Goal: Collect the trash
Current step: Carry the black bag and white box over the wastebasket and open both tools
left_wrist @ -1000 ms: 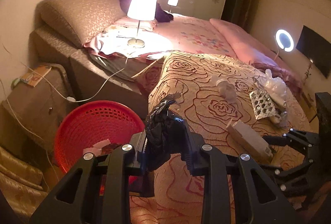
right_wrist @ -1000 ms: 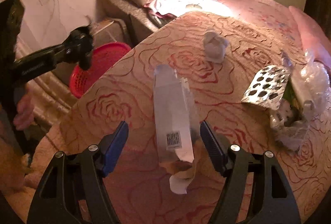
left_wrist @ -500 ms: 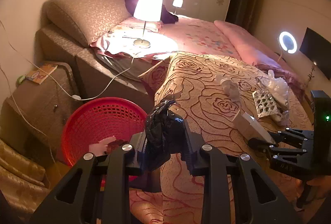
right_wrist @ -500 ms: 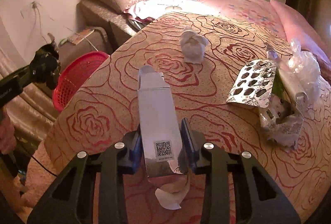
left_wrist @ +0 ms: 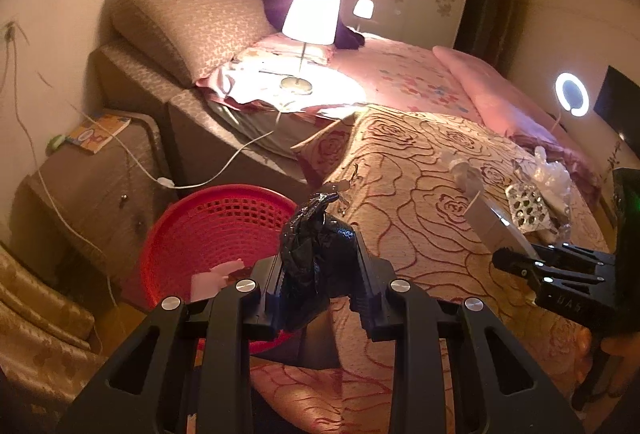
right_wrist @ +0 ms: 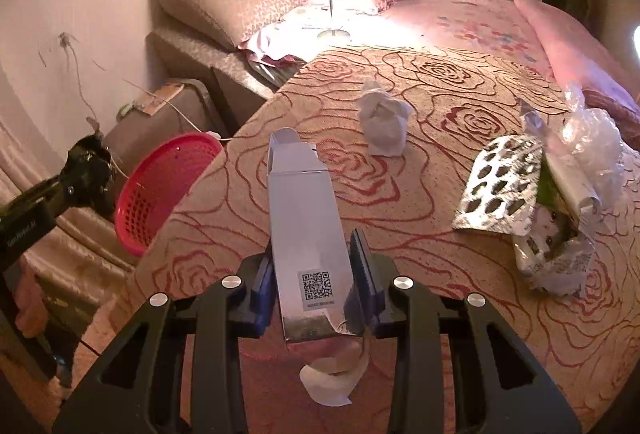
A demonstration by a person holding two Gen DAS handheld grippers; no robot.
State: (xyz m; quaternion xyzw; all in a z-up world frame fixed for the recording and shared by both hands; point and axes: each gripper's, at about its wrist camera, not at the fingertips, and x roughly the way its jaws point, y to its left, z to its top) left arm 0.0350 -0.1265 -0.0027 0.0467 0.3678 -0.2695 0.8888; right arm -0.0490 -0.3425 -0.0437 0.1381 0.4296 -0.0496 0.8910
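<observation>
My left gripper (left_wrist: 318,270) is shut on a crumpled black plastic bag (left_wrist: 316,246) and holds it by the near rim of a red mesh basket (left_wrist: 208,230) on the floor beside the bed. The basket holds a pink scrap (left_wrist: 212,280). My right gripper (right_wrist: 312,270) is shut on a long white carton (right_wrist: 304,218) with a QR code, lifted off the rose-patterned blanket (right_wrist: 400,193). A crumpled white tissue (right_wrist: 382,123), a silver blister pack (right_wrist: 500,185) and clear plastic wrappers (right_wrist: 588,137) lie on the blanket.
A lit lamp (left_wrist: 310,17) stands on the bed near the pillows (left_wrist: 192,25). A nightstand (left_wrist: 88,185) with a book and white cables stands left of the basket. A ring light (left_wrist: 572,93) glows at right. A torn paper scrap (right_wrist: 332,382) lies under the carton.
My right gripper has closed on the white carton and lifted it off the blanket. My left gripper has moved with the black bag toward the red basket.
</observation>
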